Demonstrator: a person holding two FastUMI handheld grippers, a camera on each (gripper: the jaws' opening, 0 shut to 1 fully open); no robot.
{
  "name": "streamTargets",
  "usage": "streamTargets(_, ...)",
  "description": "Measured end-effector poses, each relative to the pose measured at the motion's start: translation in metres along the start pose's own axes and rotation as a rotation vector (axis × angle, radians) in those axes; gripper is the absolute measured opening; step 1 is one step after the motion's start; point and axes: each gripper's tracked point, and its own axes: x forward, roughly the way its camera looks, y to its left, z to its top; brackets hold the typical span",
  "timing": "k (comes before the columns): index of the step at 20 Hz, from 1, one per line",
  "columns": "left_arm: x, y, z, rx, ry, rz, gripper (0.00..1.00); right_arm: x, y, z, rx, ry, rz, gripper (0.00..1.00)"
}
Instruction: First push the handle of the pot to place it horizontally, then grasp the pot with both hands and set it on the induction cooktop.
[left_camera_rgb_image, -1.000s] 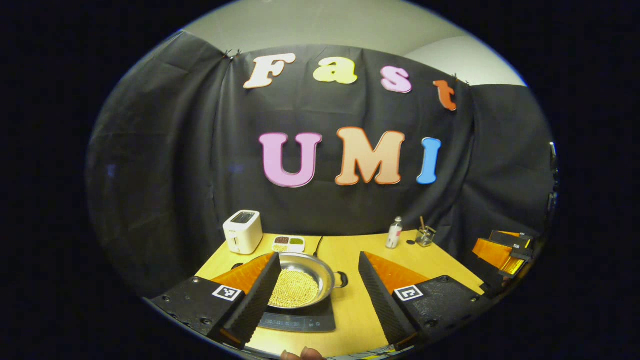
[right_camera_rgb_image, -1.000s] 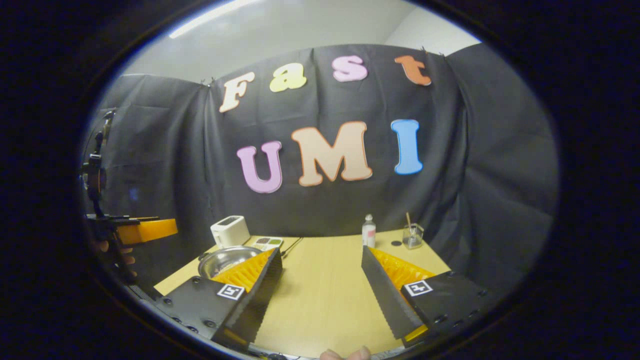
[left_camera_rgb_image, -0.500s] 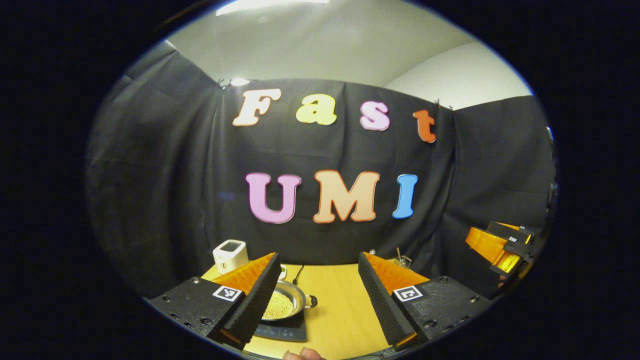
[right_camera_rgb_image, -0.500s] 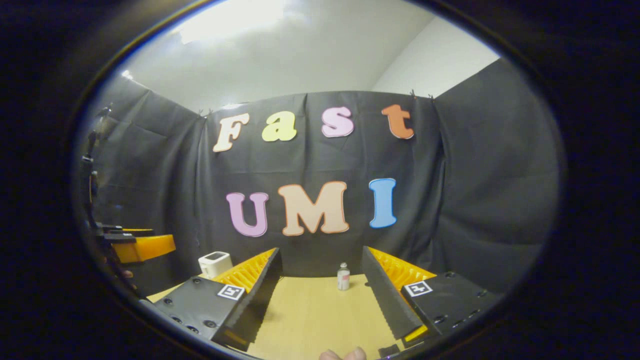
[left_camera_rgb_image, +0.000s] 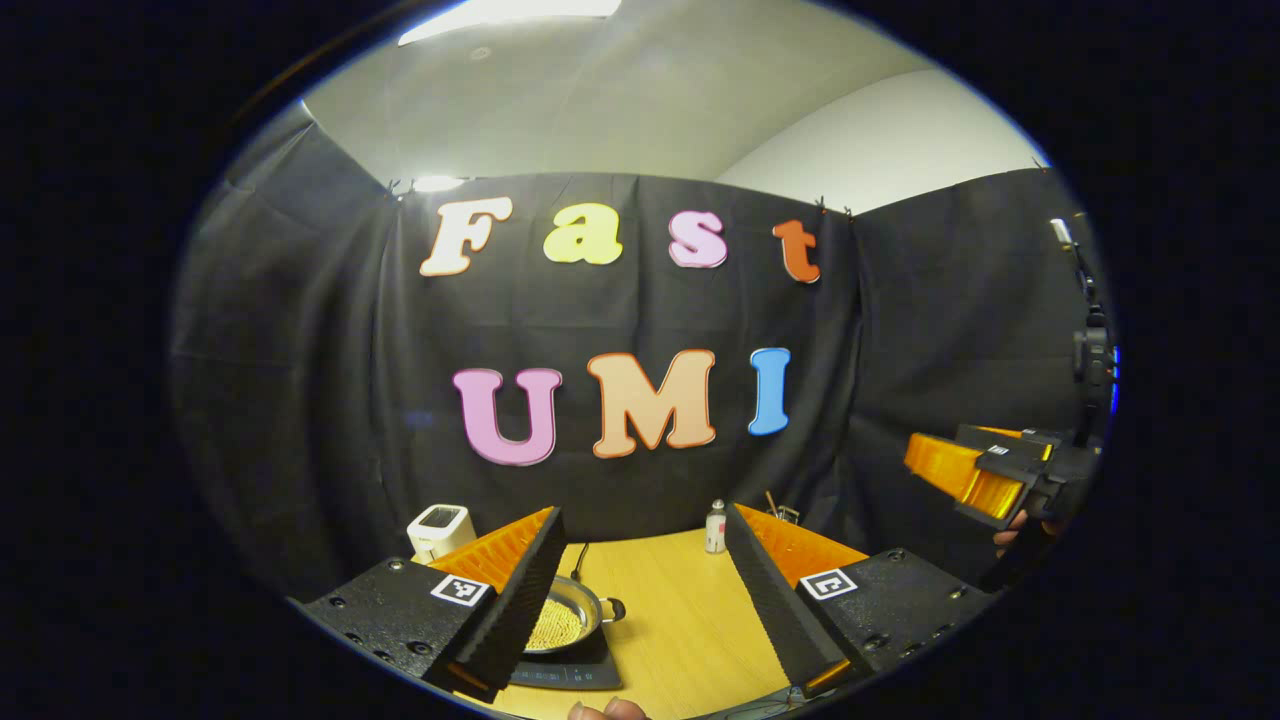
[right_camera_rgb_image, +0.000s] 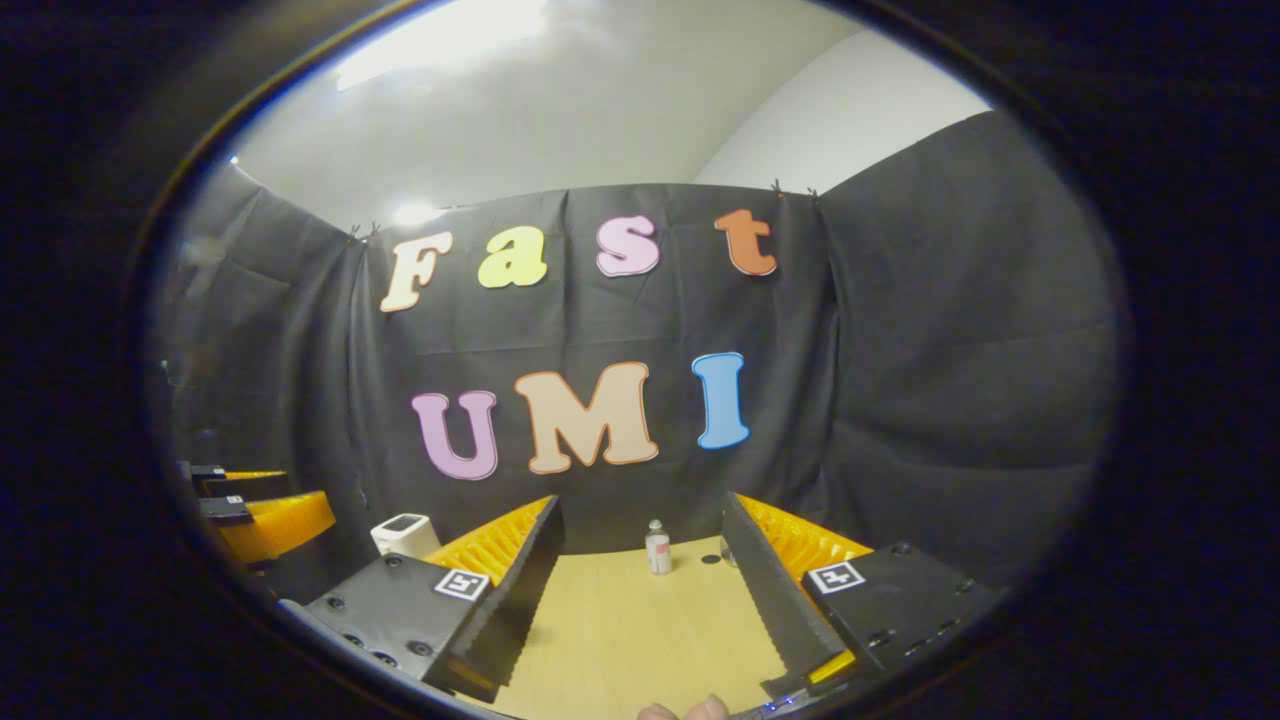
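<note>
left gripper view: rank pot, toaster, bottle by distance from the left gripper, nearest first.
1. Steel pot of yellow grains, on the black induction cooktop, beside the left gripper's left finger.
2. Small clear bottle, mid-table, toward the back edge.
3. White toaster, back left corner. Bottle and toaster are close to call.

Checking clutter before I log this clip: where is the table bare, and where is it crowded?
Bare wood runs from the pot on the induction cooktop across to the small bottle at the back. The crowded part is the corner holding the toaster, pot and cooktop.
</note>
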Motion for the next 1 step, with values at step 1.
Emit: streamTargets(1, 0.0008, -0.0049, 0.0027, -0.010, -0.002, -0.019, 0.99, 0.0004, -0.0054, 0.0019, -0.020, -0.007, -0.017, 0.92)
